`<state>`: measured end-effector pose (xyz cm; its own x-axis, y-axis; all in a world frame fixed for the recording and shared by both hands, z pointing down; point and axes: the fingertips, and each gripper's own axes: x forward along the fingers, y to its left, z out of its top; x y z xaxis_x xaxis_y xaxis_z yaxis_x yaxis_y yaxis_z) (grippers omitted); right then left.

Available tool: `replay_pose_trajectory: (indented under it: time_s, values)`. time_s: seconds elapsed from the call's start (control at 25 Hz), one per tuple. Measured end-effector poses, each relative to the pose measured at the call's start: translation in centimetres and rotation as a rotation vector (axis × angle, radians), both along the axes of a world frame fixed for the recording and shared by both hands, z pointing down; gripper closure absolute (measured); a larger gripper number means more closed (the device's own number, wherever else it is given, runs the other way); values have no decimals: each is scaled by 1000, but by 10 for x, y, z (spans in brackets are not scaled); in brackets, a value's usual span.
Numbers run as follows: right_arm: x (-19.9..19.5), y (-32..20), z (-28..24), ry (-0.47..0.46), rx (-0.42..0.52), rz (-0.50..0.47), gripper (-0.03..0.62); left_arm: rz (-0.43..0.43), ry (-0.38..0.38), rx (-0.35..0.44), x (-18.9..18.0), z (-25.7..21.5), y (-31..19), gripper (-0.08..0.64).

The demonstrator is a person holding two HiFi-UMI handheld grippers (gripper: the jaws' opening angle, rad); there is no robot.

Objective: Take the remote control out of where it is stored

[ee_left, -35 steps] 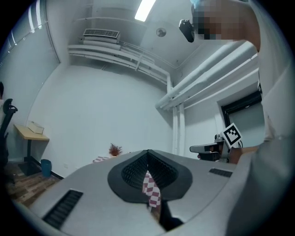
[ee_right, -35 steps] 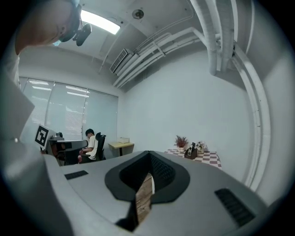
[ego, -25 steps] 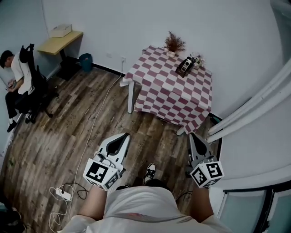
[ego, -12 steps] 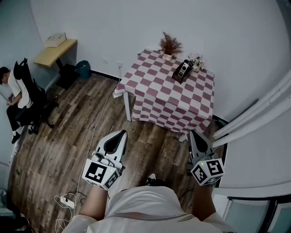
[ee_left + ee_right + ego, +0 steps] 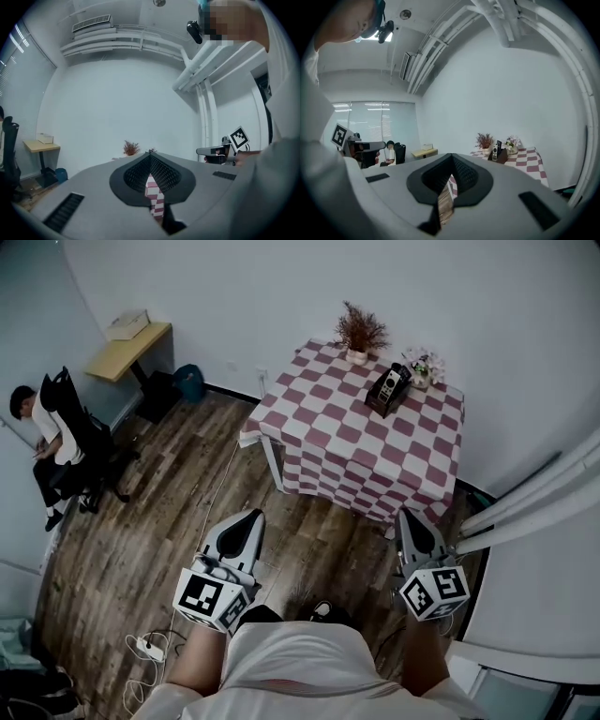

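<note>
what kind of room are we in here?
Probably an office or lab room with a staged home corner: a table in checked cloth with plants, a desk by the wall, and a person in an office chair.

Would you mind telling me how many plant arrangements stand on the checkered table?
2. A reddish dried plant sits at the far edge of the checkered table, left of the remote holder; a pale flower bunch sits just right of the holder. None seems hidden.
</note>
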<state>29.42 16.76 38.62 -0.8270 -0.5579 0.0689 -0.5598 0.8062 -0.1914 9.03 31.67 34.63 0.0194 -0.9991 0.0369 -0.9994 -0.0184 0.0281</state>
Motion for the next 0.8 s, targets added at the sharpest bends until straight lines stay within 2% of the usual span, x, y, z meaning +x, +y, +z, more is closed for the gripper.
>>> replay_pose_trajectory:
  time_s: [0.32,0.6,0.8]
  values:
    - [1,-26,34,-15,-92,22,578,13,-24,-37,3,6,-27,551]
    - [-7,-52,26,23,-47,83,578,100,34,-20,-11,21,-76,551]
    - [-28,-85,16,50,-22,151,578,164,53,20,-42,17,-124,551]
